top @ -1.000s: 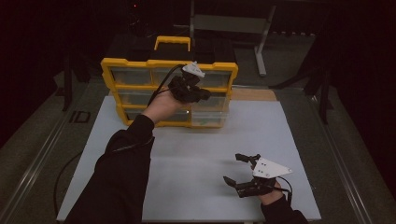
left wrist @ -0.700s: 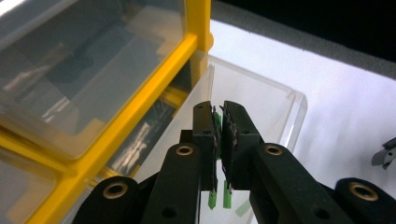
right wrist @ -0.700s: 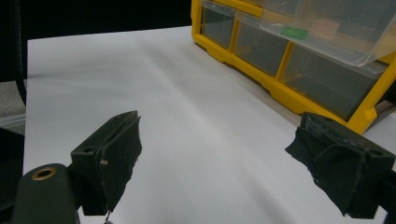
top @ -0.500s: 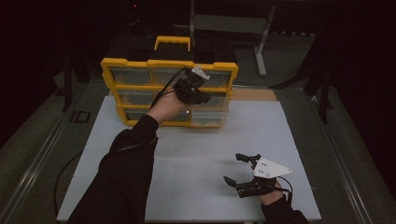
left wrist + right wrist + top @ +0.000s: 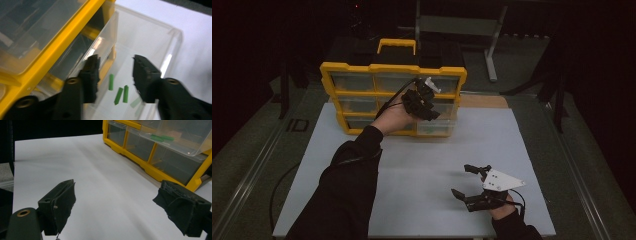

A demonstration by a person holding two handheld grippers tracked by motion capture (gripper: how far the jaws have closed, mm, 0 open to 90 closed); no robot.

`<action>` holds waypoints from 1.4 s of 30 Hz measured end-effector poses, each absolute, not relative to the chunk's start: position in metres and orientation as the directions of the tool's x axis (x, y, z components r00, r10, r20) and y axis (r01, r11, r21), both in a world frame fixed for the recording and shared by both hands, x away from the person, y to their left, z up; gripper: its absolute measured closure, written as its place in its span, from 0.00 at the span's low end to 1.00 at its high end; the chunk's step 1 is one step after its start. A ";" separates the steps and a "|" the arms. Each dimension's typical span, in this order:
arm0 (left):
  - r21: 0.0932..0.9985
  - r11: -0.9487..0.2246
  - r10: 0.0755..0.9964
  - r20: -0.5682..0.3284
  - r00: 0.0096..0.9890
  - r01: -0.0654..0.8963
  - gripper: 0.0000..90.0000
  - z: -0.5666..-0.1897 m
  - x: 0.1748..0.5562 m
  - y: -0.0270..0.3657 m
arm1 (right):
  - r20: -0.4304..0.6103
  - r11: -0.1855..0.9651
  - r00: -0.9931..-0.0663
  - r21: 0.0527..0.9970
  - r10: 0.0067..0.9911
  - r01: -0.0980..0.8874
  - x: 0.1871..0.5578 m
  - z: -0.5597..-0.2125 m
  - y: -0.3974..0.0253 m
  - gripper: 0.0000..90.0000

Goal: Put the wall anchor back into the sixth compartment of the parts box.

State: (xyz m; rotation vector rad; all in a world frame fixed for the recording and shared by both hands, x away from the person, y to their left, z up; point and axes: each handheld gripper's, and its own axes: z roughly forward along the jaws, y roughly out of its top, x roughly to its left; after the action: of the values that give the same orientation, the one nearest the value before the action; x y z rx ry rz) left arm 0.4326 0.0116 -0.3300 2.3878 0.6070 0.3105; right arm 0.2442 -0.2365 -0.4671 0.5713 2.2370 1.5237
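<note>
High view: the left gripper (image 5: 428, 102) is hovering over the clear plastic drawer (image 5: 435, 127) that is sticking out of the lower right of the yellow-framed organiser cabinet (image 5: 393, 70). Its jaws are standing partly apart, gripping nothing, above short green plastic pegs (image 5: 119, 93) lying inside that drawer. The right gripper (image 5: 471, 182) is resting well in front of the cabinet, jaws spread wide and empty.

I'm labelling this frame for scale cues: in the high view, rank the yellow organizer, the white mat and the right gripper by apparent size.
1. white mat
2. yellow organizer
3. right gripper, though nearest the camera
</note>
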 end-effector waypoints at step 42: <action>0.812 -0.470 0.557 -0.031 0.830 0.347 0.00 -0.350 0.361 0.119 | -0.079 0.335 -0.849 0.935 0.522 0.119 0.243 -0.467 -0.233 0.15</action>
State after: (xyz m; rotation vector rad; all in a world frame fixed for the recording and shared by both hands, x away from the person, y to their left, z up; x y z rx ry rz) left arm 0.3609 0.1190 -0.3500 2.1084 0.6611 0.2969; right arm 0.2430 -0.2335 -0.4672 0.5671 2.2399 1.5215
